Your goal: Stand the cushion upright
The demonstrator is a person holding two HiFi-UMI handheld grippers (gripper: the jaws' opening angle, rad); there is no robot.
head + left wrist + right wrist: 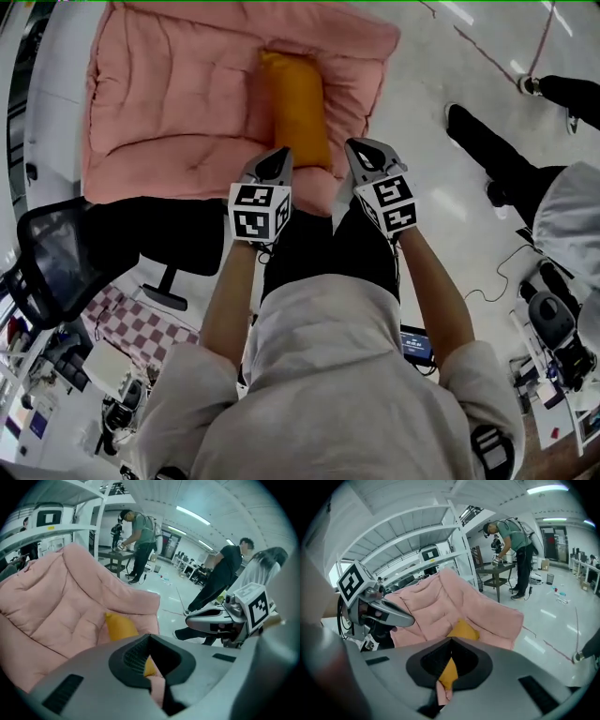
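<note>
An orange cushion [296, 111] lies flat, lengthwise, in the hollow of a big pink padded floor seat [169, 103]. My left gripper [278, 159] hovers over the cushion's near left corner, and my right gripper [360, 150] hangs just right of the cushion's near end. Both are shut and empty, side by side, and neither touches the cushion. The left gripper view looks past my left gripper [151, 645] to the cushion [119, 625] against the pink seat [61, 606]. In the right gripper view the cushion [464, 630] lies beyond my right gripper [451, 644].
A black office chair [56, 262] stands at the near left of the pink seat. A person's black legs and shoes [487, 145] are on the floor at the right. Other people stand by a table [494, 573], with white shelving [417, 541] behind the seat.
</note>
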